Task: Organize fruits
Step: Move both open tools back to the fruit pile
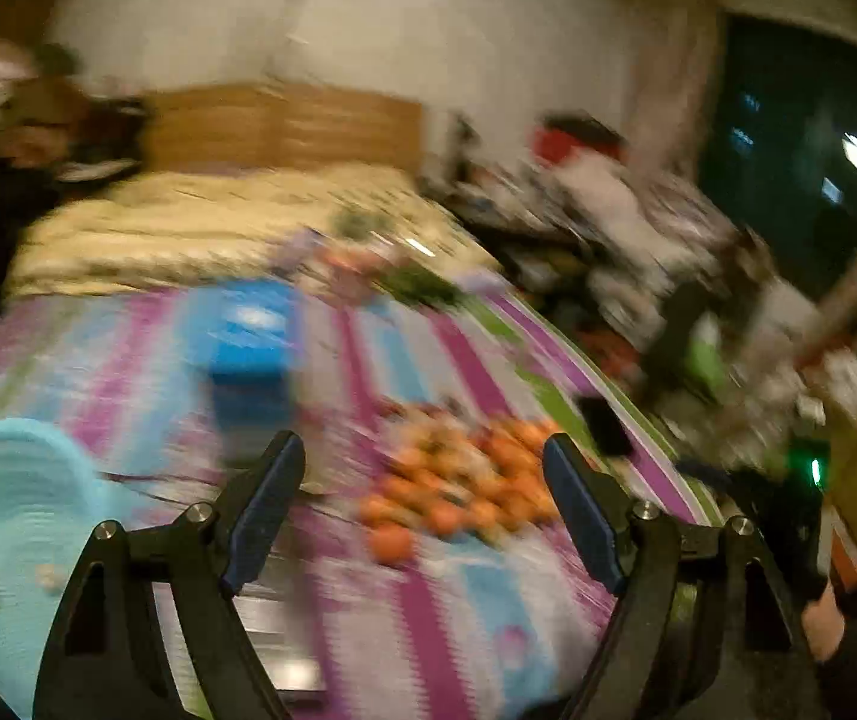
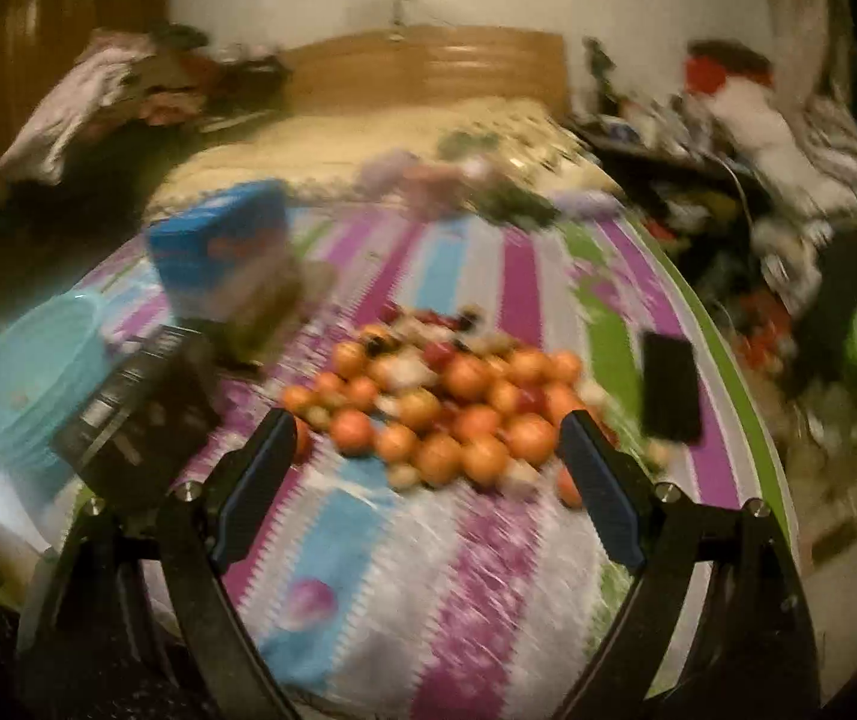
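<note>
Motion blur smears both views. Fruit pile on the bed: kinds unreadable beyond orange rounds. Blue box print illegible. Teal basin cut by left edge.

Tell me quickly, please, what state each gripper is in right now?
Left gripper: open, holding nothing.
Right gripper: open, holding nothing.

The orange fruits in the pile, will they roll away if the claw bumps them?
Probably some would. The orange fruits look round and lie heaped loosely, so a nudge could send the outer ones rolling. The striped bedspread looks soft, which might slow them. Their skins seem smooth, so the open right claw could slip.
</note>
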### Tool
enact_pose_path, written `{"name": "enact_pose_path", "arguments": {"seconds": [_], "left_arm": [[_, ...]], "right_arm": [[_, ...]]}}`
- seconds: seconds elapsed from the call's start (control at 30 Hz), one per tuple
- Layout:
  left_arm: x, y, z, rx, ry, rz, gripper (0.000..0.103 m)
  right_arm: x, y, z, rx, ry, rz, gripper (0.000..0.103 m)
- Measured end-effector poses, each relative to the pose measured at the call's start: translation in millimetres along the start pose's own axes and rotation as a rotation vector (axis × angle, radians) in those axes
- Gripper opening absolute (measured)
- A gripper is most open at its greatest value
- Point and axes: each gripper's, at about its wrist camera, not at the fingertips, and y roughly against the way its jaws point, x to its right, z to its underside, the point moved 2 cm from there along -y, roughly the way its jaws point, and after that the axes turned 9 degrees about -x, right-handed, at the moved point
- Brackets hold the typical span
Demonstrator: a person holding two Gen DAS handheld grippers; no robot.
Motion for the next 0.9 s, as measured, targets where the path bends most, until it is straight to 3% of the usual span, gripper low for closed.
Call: {"name": "enact_pose_path", "arguments": {"seconds": [0.13, 0.23, 0.3, 0.43, 0.6, 0.77, 0.9], "left_arm": [[15.9, -89.4, 31.8, -0.162, 0.055, 0.043, 0.083], [-0.7, -151.0, 65.4, -0.268, 0.170, -0.013, 0.079], [-14.6, -175.0, 82.2, -0.318, 0.224, -0.048, 0.071], [-29.9, -198.2, 104.1, -0.332, 0.290, -0.119, 0.070], [-39.2, -215.5, 98.7, -0.330, 0.283, -0.179, 0.070], [-44.9, -240.1, 98.3, -0.360, 0.278, -0.198, 0.070], [-46.9, -248.6, 99.4, -0.364, 0.270, -0.223, 0.063]], "right_arm": [[24.0, -7.4, 21.5, -0.048, -0.053, 0.014, 0.090], [40.3, -14.7, 40.3, -0.082, -0.090, 0.008, 0.090], [52.4, -17.3, 54.4, -0.102, -0.109, 0.005, 0.090], [69.2, -24.9, 70.2, -0.134, -0.134, 0.000, 0.090], [86.8, -33.4, 77.2, -0.155, -0.185, -0.015, 0.090], [97.3, -40.6, 77.4, -0.166, -0.190, -0.006, 0.090], [107.6, -50.4, 75.4, -0.180, -0.202, -0.007, 0.089]]}}
